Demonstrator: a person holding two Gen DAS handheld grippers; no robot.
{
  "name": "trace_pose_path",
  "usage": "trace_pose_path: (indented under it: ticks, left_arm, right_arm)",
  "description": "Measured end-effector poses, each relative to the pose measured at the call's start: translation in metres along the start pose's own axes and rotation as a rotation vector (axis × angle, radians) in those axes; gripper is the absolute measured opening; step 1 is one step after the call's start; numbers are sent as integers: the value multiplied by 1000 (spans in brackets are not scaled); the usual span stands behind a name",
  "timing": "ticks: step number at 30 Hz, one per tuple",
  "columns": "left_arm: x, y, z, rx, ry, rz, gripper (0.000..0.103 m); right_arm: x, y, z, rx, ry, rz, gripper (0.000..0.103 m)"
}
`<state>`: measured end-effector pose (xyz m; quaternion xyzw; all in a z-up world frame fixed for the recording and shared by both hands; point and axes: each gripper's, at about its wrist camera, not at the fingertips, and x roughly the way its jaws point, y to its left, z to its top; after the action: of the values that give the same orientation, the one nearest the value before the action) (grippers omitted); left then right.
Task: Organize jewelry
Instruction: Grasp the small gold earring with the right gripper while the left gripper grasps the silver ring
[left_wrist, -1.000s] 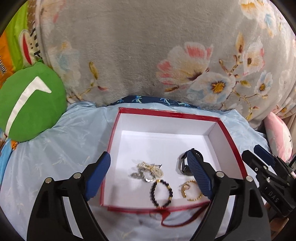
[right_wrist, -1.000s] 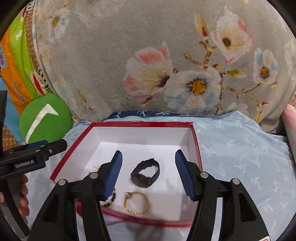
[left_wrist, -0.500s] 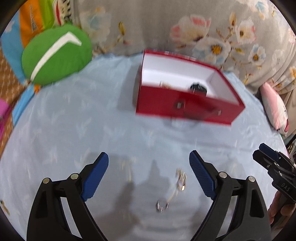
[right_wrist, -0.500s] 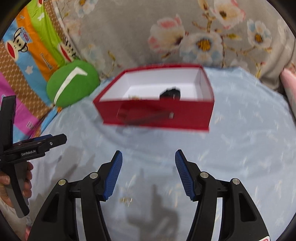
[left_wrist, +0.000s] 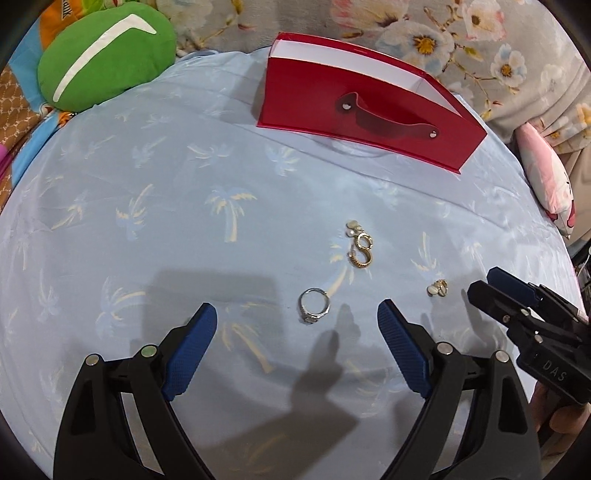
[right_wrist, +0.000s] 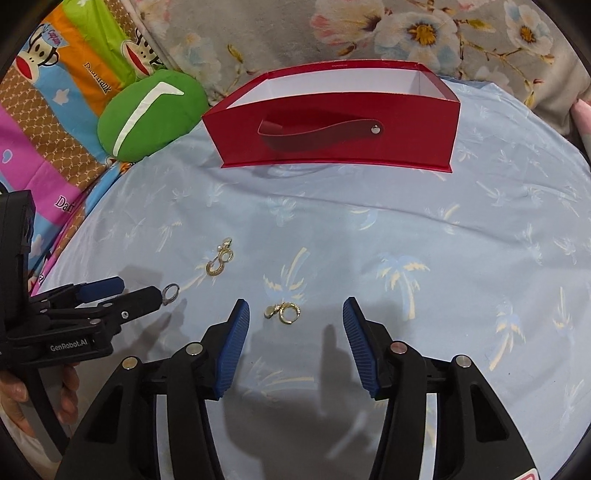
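Note:
A silver ring (left_wrist: 314, 305) lies on the blue palm-print cloth between the fingers of my open left gripper (left_wrist: 297, 317). A gold earring (left_wrist: 360, 247) lies beyond it; a small gold earring (left_wrist: 438, 288) lies to the right. In the right wrist view the small gold earring (right_wrist: 283, 311) lies between the fingers of my open right gripper (right_wrist: 293, 314); the other gold earring (right_wrist: 220, 257) lies further left, and the silver ring (right_wrist: 170, 293) shows at the left gripper's tip. The red box (left_wrist: 365, 110), also in the right wrist view (right_wrist: 332, 110), stands at the far side.
A green round cushion (left_wrist: 107, 55) lies at the back left of the blue cloth (left_wrist: 147, 184). A floral grey blanket (right_wrist: 369, 33) rises behind the box. A pink pillow (left_wrist: 546, 184) lies at the right edge. A colourful monkey-print sheet (right_wrist: 44, 110) lies to the left.
Both grippers have drawn back from above the box and lowered over the cloth. The box interior is hidden now; the loose jewelry has come into view between the fingers.

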<state>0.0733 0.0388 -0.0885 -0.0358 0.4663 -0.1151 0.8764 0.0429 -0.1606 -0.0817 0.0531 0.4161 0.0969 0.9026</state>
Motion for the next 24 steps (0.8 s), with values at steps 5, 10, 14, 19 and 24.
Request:
trace_pose_path:
  ticks: [5,10,14,19,24]
  left_arm:
    - [8,-5,2,-2,7,-18,78]
    - [15,-10,3,3,21,-34,70]
    - [19,-14,2,11,28,-33,63]
    - [19,-15,3,16,21,-20,46]
    - [20,-14,3,18,19,-22,33]
  right_arm:
    - [6,1,-3,-2,14,-5,48]
    - [11,0,-3,0,26,-5,48]
    - [19,0,-4,-5,42,-4,47]
    - [27,3,-6,-23,54,-7,42]
    - [31,8,-4,-48,43,-22,36]
